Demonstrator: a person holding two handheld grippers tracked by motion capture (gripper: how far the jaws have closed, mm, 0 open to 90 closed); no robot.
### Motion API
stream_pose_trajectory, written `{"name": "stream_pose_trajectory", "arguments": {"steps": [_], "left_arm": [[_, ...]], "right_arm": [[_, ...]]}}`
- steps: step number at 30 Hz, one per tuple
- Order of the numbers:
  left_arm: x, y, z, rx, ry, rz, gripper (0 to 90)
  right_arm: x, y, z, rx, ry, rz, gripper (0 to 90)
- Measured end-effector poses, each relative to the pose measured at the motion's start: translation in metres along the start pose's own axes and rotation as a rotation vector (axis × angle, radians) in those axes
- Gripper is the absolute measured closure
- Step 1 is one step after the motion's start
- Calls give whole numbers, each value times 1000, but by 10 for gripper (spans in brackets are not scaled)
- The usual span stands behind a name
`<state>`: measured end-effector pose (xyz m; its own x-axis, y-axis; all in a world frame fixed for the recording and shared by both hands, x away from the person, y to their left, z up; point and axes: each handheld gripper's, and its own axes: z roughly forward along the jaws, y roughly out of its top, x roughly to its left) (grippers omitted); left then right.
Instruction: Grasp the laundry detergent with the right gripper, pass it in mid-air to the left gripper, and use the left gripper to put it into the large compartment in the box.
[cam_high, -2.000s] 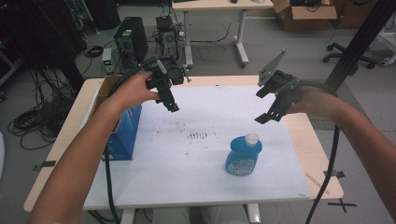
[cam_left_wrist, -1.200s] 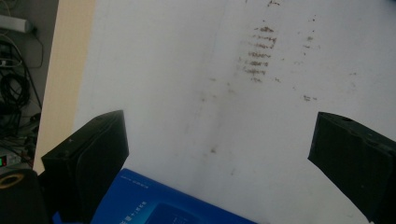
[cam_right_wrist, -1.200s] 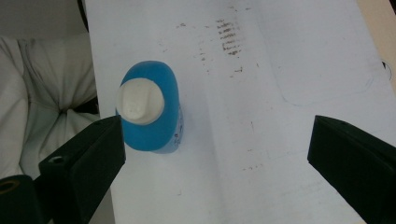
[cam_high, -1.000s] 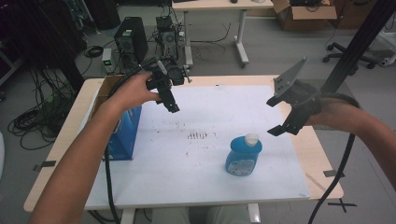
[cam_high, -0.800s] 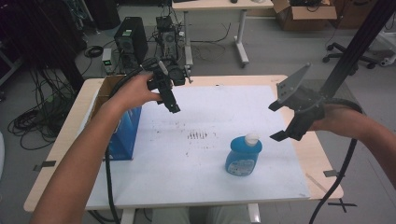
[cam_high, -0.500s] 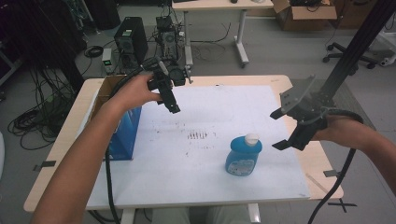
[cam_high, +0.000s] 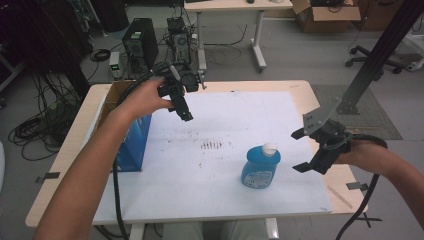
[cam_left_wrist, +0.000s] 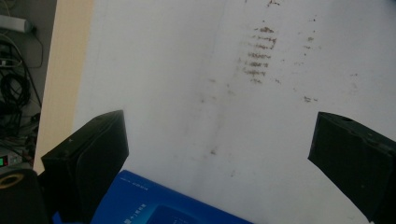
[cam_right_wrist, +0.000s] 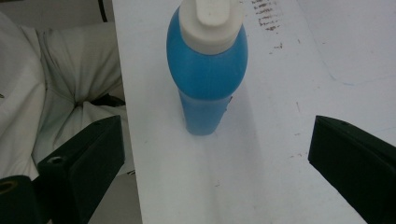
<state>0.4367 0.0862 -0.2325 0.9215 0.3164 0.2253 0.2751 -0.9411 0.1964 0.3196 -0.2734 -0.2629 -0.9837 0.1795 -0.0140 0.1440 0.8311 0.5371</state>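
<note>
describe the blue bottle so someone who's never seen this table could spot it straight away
On the white sheet covering the wooden table, look to the near right part, just left of the open right gripper. There the blue bottle stands upright. Its white cap and rounded blue shoulders set it apart from the squarish blue box at the sheet's left edge.

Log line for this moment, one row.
right gripper: open, beside bottle, apart | bottle: upright on table | left gripper: open, above box
</note>
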Motion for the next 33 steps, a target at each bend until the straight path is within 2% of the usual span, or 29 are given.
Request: {"name": "stream_pose_trajectory", "arguments": {"steps": [10, 17, 24, 28, 33], "left_arm": [[-1, 0, 0, 6, 3, -3, 50], [-1, 0, 0, 5, 6, -4, 50], [-2, 1, 2, 4, 2, -1, 50], [-2, 3, 2, 10, -1, 3, 50], [-1, 3, 3, 14, -4, 6, 50]], "right_arm": [[3, -13, 15, -67, -4, 3, 35], [4, -25, 27, -126, 0, 24, 30], [3, -32, 34, -159, 6, 32, 32], [2, -38, 40, -206, 11, 43, 32], [2, -43, 46, -229, 19, 53, 31]]}}
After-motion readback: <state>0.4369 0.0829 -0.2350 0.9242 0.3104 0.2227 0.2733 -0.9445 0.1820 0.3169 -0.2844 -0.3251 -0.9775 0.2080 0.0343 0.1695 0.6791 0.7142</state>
